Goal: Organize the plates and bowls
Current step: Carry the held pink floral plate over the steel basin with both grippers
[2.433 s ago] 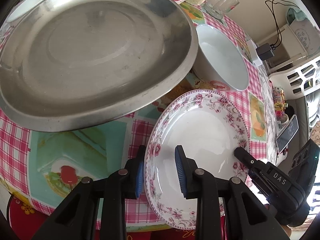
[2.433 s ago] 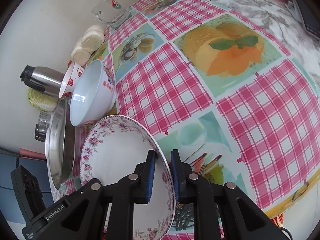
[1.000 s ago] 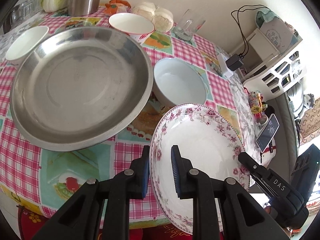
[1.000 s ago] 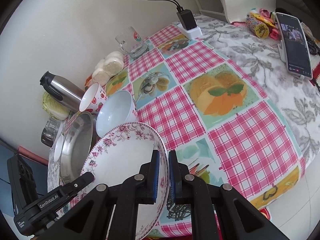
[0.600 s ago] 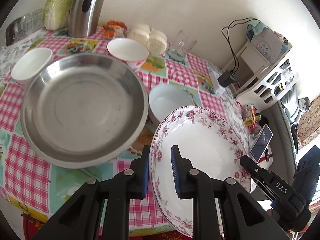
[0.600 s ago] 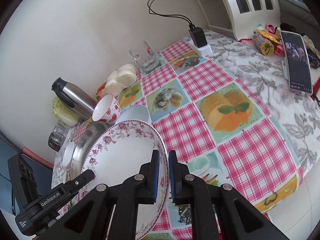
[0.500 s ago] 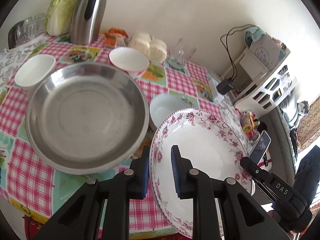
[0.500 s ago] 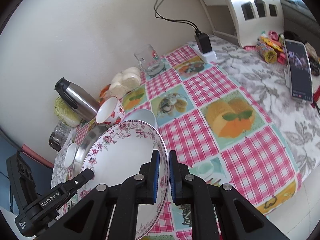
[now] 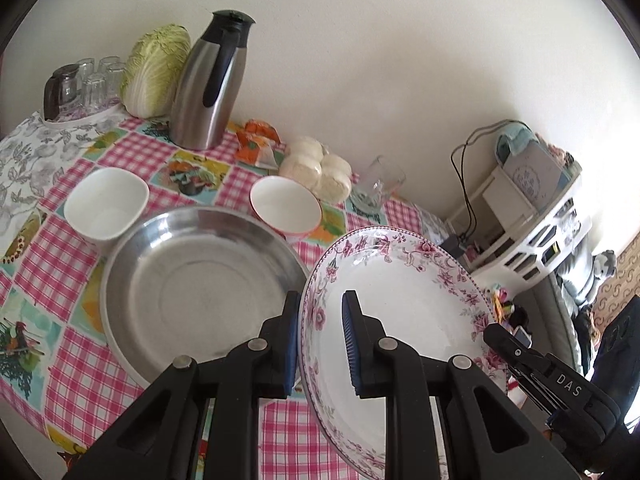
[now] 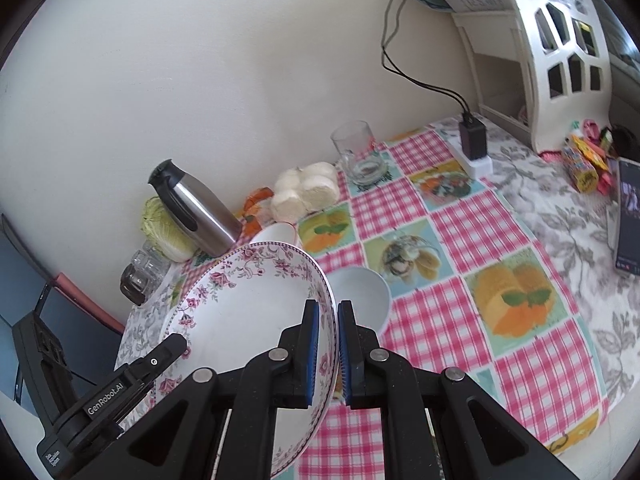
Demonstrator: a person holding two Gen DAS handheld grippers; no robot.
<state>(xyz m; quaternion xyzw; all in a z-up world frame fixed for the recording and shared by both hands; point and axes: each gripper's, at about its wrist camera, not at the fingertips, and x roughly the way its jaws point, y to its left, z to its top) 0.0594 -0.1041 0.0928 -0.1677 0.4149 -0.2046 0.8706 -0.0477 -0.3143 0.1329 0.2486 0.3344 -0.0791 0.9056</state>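
A white plate with a pink floral rim [image 9: 400, 300] [image 10: 248, 304] hangs tilted above the table, held from both sides. My left gripper [image 9: 320, 300] is shut on its left rim, and my right gripper [image 10: 329, 308] is shut on the opposite rim. Below and to the left lies a large steel basin [image 9: 200, 280]. A white square bowl [image 9: 104, 204] and a red-patterned bowl [image 9: 286, 204] stand behind the basin. A plain white bowl [image 10: 360, 292] sits just beyond the plate's right edge.
Along the wall stand a steel thermos jug [image 9: 212, 84], a cabbage [image 9: 156, 68], a tray of glasses [image 9: 84, 84], bagged buns [image 9: 320, 172] and a glass mug [image 10: 356, 148]. A plug adapter [image 10: 472, 140], a phone [image 10: 628, 216] and a white rack [image 9: 532, 208] are at the right.
Both grippers have risen with the plate, lifting it off the tablecloth. The plate now hides the plain white bowl in the left wrist view, and more of the wall shows.
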